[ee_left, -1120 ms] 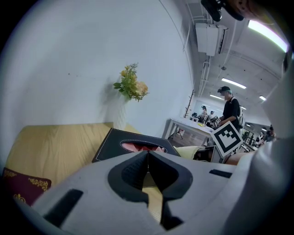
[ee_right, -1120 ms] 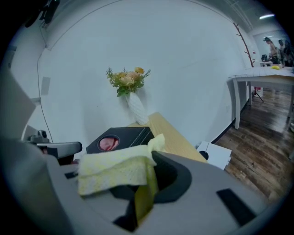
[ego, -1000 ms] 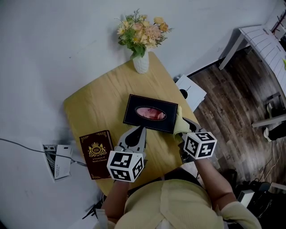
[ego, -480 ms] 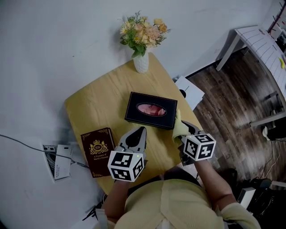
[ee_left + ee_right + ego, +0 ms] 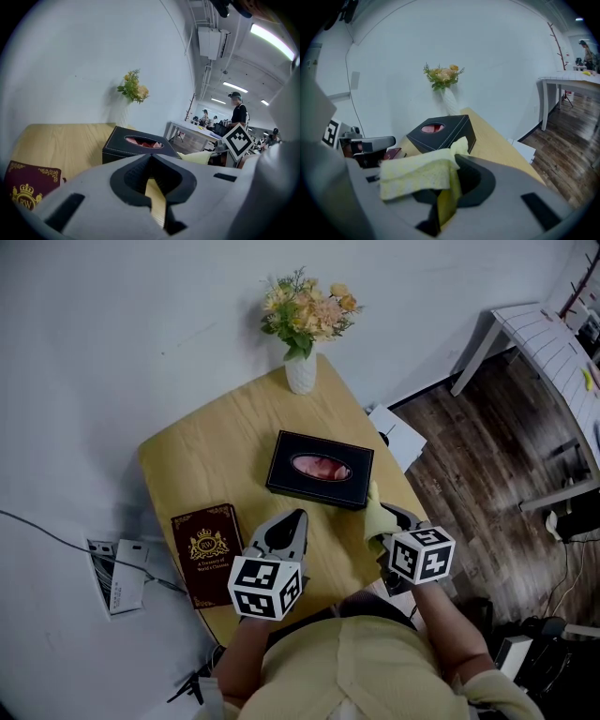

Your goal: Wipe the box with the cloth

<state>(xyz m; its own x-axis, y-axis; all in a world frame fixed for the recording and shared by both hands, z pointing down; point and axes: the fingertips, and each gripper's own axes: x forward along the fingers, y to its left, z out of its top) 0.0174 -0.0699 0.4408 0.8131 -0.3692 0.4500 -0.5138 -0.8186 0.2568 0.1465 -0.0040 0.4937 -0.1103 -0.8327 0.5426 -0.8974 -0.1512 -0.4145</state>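
Wooden table (image 5: 202, 456), black box (image 5: 320, 469), cloth (image 5: 417, 176) part-hidden in right gripper (image 5: 387, 521)

The table (image 5: 202, 460) is seen to be of pale wood, finely grained and matt. The box (image 5: 319, 468) is covered in a black leather-like material with a faint sheen, and light stitching is shown along its edges. The cloth (image 5: 413, 173) is made of soft yellow fabric with a pebbled weave. The book (image 5: 206, 554) is bound in maroon with gilt print. The left gripper (image 5: 151, 157) and right gripper (image 5: 454, 158) are shelled in smooth matt grey plastic.
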